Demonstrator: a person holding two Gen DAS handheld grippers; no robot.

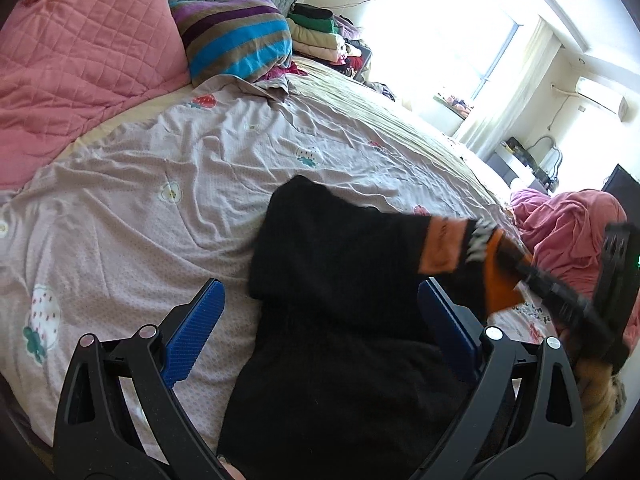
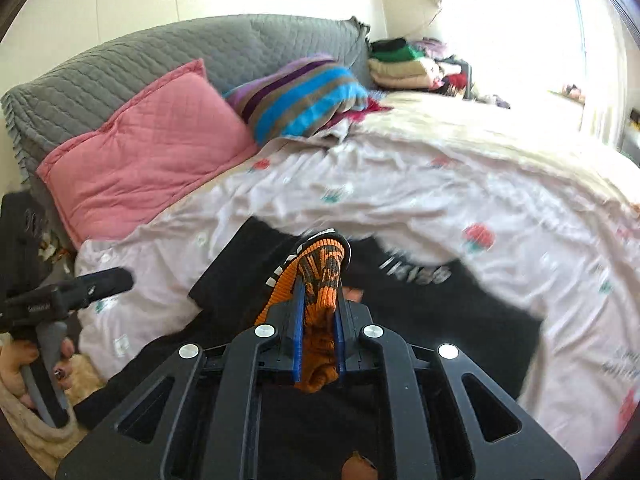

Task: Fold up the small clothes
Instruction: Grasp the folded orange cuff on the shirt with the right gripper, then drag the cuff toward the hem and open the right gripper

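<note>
The right gripper clamped the orange cuff of the black garment, which lay on the printed bedsheet. The left gripper hung wide open astride it, with bare sheet stretching toward the pink pillow.

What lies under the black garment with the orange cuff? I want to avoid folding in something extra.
Under the black garment with the orange cuff, only the pale printed bedsheet shows around its edges. Anything beneath its middle is hidden. The right gripper pinches the cuff; the left gripper is open.
</note>
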